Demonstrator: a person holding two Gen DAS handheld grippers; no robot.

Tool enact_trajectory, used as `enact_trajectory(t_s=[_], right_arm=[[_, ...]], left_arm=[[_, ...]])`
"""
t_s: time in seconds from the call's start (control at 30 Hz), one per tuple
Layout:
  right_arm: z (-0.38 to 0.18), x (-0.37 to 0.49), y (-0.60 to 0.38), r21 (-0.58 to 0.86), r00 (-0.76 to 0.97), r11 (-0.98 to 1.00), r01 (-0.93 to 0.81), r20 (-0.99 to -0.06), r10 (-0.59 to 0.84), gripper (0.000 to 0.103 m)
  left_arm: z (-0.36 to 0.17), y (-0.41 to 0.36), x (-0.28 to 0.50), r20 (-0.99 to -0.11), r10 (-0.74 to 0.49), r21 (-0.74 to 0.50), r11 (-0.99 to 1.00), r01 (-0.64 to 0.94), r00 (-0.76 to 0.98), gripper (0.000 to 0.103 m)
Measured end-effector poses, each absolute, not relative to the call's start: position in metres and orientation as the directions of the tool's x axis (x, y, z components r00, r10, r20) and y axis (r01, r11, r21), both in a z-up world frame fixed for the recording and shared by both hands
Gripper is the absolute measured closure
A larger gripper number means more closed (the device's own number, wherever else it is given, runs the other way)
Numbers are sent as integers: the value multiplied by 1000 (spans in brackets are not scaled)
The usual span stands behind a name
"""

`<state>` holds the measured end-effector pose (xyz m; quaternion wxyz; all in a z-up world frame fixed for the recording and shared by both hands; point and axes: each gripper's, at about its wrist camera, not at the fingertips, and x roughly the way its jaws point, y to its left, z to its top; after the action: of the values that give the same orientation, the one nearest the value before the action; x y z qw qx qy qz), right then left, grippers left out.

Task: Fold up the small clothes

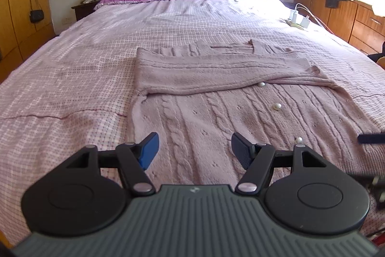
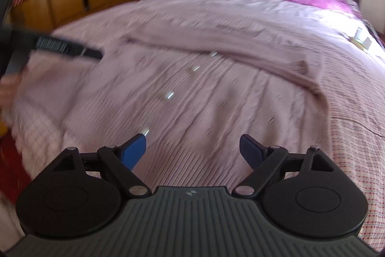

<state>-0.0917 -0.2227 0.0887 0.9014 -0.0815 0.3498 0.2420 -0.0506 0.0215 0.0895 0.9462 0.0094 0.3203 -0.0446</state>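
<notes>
Pink cable-knit cardigan point(image 1: 216, 98) spread on the bed point(image 1: 72, 64), filling lower centre of the left wrist view, one sleeve point(image 1: 216, 71) folded across mid-frame, long axis left to right. Left gripper point(image 1: 195, 148) released, empty, low over the near hem. Right gripper point(image 2: 192, 148) also spread wide, empty, blurred view. Looks equally near; sleeve fold straight ahead of both

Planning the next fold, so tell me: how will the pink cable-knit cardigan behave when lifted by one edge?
The cable-knit cardigan will probably sag limply; its folded sleeve already drapes flat. The thick knit looks fairly heavy. Its pearl buttons may swing.
</notes>
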Motion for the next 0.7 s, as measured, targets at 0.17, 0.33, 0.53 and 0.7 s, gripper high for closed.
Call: enact_trajectory(t_s=[0.17,0.33,0.53,0.7], right_arm=[[72,-105,-208,-63,588,829,-556,-735,338,13],[45,-121,-187,-215,579,775,-595,-782,228,10],[32,-110,-172,-326,664,781,-533,-733,147,7],[41,-95,-177,-295,723,851,-435,-678,134,7]], left_arm=[[90,17,-60,-599,-73,7,995,96,797,35],[87,14,-65,-615,-80,20,993,118,784,35],[80,9,-59,-641,-81,28,991,129,763,34],[70,6,-56,-670,-144,-4,982,191,728,14]])
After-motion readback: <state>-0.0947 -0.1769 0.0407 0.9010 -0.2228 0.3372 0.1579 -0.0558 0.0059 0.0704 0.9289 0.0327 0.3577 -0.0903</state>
